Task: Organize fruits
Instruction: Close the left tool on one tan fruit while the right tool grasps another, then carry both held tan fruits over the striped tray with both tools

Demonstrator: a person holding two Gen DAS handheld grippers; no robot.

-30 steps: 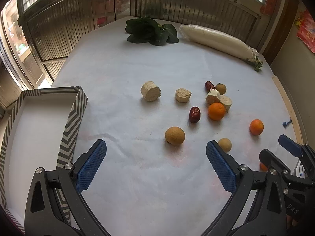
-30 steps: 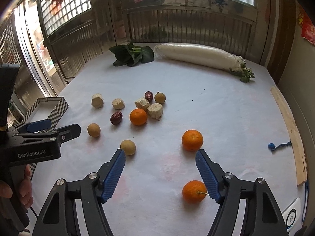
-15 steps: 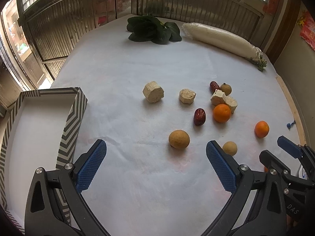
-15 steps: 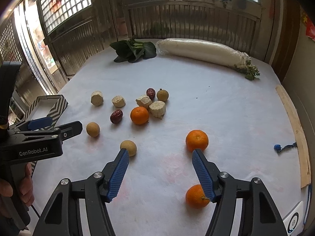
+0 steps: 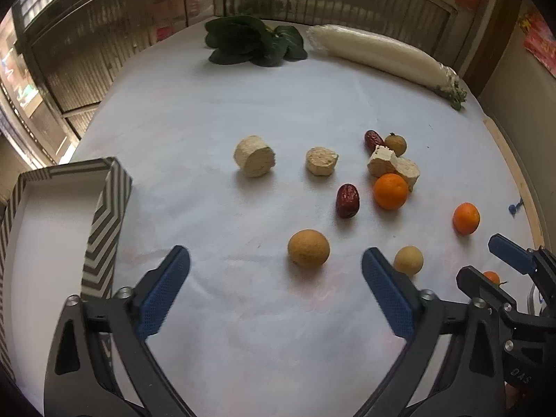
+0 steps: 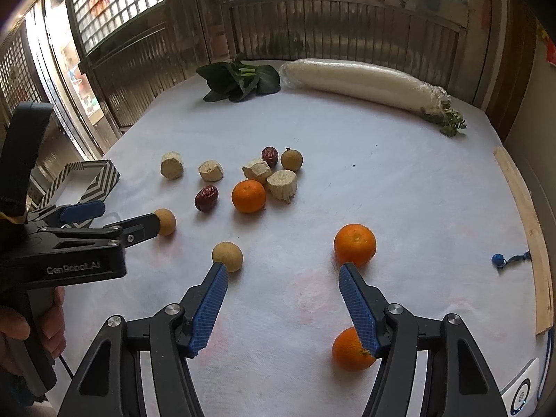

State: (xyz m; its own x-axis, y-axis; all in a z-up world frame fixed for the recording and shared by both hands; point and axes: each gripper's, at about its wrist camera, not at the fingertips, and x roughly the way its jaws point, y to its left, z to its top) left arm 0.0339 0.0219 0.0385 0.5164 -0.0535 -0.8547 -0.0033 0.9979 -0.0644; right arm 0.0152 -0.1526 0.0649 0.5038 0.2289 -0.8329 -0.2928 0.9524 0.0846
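Fruits lie scattered on a white table. In the left wrist view a tan round fruit (image 5: 308, 247) sits just ahead of my open, empty left gripper (image 5: 274, 266). A smaller tan fruit (image 5: 408, 260) lies by its right finger. A red date (image 5: 347, 200) and an orange (image 5: 390, 190) lie farther on. In the right wrist view my right gripper (image 6: 282, 278) is open and empty. One orange (image 6: 354, 244) lies just beyond its right fingertip, another orange (image 6: 349, 349) under that finger, and the small tan fruit (image 6: 227, 256) at its left fingertip.
A striped box (image 5: 52, 229) with a white inside stands at the left. Pale cut chunks (image 5: 254, 156) lie mid-table. Green leaves (image 5: 253, 45) and a long white radish (image 5: 378, 57) lie at the far edge. A wooden strip (image 6: 526, 236) runs along the right edge.
Both grippers have moved forward over the table, so the fruits sit closer to the fingers. The right gripper's jaws have narrowed slightly. Nothing was picked up.
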